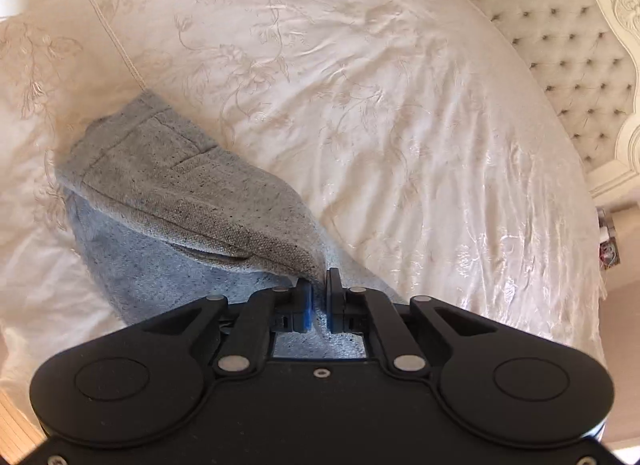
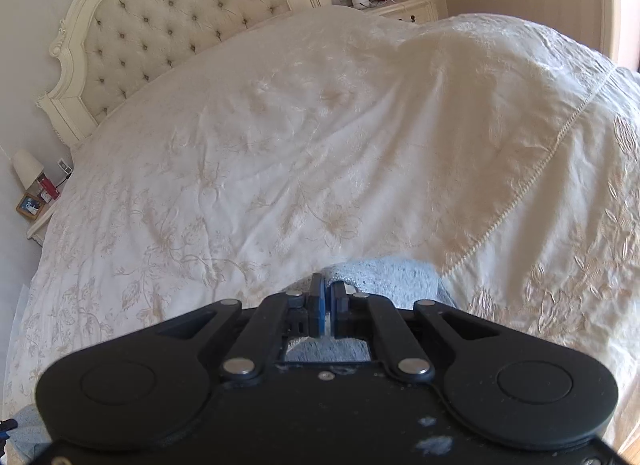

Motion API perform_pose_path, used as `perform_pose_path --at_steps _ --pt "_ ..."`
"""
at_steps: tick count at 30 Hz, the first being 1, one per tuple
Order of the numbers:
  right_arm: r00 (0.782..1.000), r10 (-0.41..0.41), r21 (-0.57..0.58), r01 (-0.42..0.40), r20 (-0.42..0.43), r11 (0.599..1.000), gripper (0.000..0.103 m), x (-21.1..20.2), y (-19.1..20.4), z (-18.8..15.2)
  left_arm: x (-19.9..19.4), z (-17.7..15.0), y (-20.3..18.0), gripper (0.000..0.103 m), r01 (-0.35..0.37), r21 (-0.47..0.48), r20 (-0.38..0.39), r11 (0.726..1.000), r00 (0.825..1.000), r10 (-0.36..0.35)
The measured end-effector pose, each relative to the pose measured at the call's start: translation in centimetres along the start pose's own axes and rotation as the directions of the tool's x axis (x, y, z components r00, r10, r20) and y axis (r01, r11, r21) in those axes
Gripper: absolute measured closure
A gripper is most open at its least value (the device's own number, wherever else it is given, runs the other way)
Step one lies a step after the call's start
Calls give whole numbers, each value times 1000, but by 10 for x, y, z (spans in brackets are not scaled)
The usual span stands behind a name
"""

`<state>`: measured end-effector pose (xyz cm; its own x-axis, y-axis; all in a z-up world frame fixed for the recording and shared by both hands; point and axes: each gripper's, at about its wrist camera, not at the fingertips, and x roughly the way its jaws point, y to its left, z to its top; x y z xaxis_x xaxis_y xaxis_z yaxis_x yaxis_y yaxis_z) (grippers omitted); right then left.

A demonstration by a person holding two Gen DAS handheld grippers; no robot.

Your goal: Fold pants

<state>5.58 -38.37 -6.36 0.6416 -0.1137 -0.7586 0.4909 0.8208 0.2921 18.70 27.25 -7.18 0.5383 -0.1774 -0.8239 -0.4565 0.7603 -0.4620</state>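
The speckled grey knit pants point(image 1: 168, 169) lie on the cream embroidered bedspread point(image 1: 360, 85); the left gripper point(image 1: 318, 297) and right gripper point(image 2: 330, 305) each pinch an edge, mid-fold; next, probably carrying both edges across evenly.

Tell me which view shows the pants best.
The left wrist view: the grey pants spread across the bedspread, one end pinched in the left gripper. The right wrist view shows only a small bunch at the right gripper.
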Motion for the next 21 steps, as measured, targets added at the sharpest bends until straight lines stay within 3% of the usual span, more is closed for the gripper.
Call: perform_pose_path --at_steps 3,7,12,18,21 --pt "989 -50 35 56 -139 998 99 23 -21 -41 13 -17 20 95 -84 9 -60 996 995 85" --pt "939 -162 14 174 -304 985 99 67 -44 -93 49 -47 51 95 -211 -4 -178 977 962 207" --pt "946 -148 40 166 -288 985 99 65 -48 -94 52 -59 44 95 -246 67 -166 967 953 254" --pt "980 -126 -41 121 -152 992 99 45 -28 -66 42 -53 29 95 -191 107 -138 976 969 205" --pt "963 -161 -65 151 -216 986 99 63 -33 -73 52 -57 32 94 -219 131 -151 967 960 238"
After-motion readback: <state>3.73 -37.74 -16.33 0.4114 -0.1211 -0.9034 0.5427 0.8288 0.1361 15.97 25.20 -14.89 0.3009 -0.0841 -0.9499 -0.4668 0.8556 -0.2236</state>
